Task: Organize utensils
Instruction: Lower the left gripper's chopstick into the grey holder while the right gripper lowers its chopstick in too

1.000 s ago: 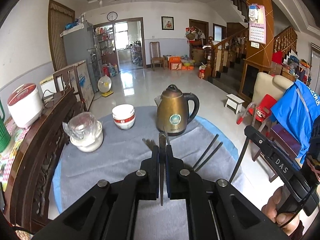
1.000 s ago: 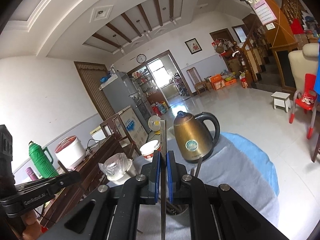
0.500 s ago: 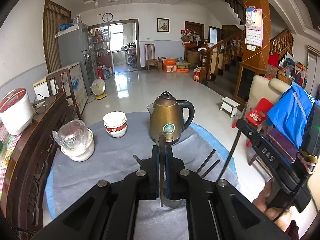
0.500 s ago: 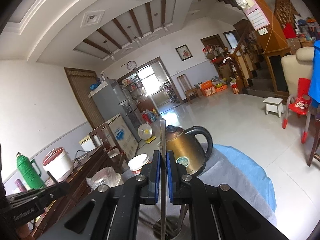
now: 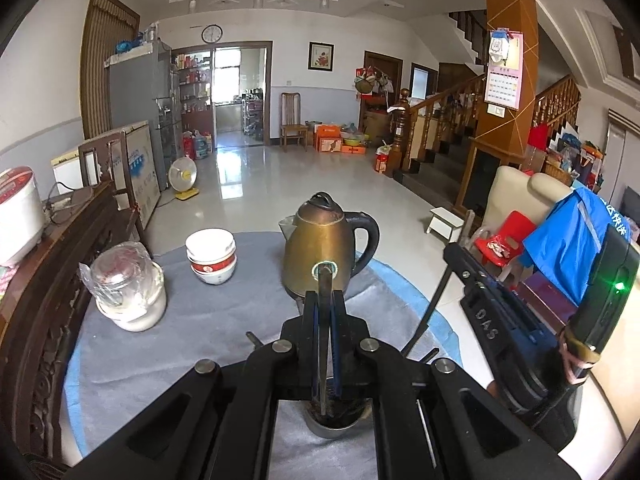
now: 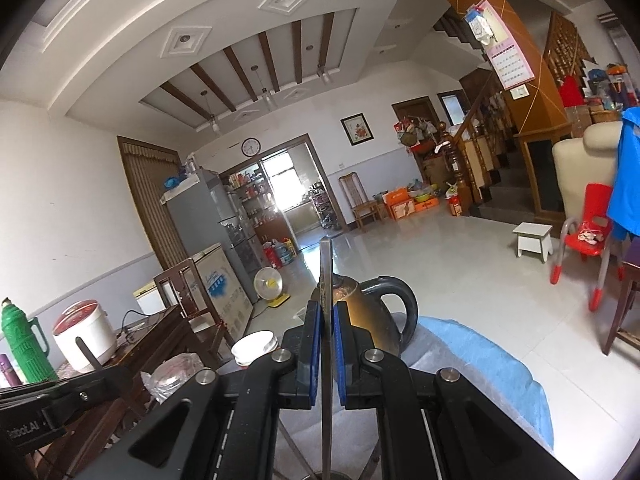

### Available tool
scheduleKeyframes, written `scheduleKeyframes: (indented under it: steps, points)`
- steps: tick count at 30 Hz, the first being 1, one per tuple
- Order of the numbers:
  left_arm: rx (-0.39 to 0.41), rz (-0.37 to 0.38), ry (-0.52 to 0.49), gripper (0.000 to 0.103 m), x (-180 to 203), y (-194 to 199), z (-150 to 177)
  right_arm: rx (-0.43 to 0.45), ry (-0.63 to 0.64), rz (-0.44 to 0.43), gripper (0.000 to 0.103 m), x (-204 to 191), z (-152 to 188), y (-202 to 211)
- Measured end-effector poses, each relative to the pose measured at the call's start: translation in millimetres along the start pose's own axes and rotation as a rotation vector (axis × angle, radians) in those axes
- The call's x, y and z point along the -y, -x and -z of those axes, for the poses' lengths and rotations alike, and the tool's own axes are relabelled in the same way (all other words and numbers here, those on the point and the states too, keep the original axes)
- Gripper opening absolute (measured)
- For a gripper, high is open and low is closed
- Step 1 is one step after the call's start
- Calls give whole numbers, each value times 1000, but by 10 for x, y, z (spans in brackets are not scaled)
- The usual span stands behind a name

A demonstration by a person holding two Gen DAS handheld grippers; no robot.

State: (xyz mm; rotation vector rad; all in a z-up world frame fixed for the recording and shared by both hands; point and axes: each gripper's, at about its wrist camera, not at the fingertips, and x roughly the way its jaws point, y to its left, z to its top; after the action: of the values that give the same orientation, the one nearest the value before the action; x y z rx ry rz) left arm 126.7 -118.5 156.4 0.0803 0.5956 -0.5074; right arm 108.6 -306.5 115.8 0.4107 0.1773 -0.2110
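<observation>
A thin metal utensil [image 5: 323,344] stands upright, clenched between the blue pads of the left tool [image 5: 325,304]; its lower end dips into a small steel cup [image 5: 338,424] on the table [image 5: 200,320], which is covered by a grey cloth. What kind of utensil it is cannot be told. The right tool [image 6: 328,316] is likewise clamped on a second thin metal strip [image 6: 326,280], held vertical — its lower end reaches down to the rim of the same cup at the bottom edge of the right wrist view. In the left view the right tool's black body [image 5: 500,332] sits to the right, with two dark chopsticks [image 5: 420,348] lying on the cloth near it. Behind the cup stands a bronze electric kettle [image 5: 320,244]. Left of it sit stacked white bowls [image 5: 211,256] and a plastic-wrapped white container [image 5: 128,292].
</observation>
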Motion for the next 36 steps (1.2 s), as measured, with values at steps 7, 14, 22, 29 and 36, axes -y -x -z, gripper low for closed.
scheduleKeyframes:
  steps: [7,14,22,29,36]
  points:
    - [-2,9,18,6,13,-101,77,2,45,20,7,-71,117,-86]
    - [9,-37,10,6,46,-157,184,1,77,23,7,-155,263,-125]
    - [31,-73,33,6,-16,-181,267,-25,81,23,7,-162,423,-152]
    - [28,-86,52,6,-69,-273,352,-37,91,25,7,-157,477,-111]
    - [9,-92,71,6,-99,-380,447,-59,76,28,7,-95,562,-86]
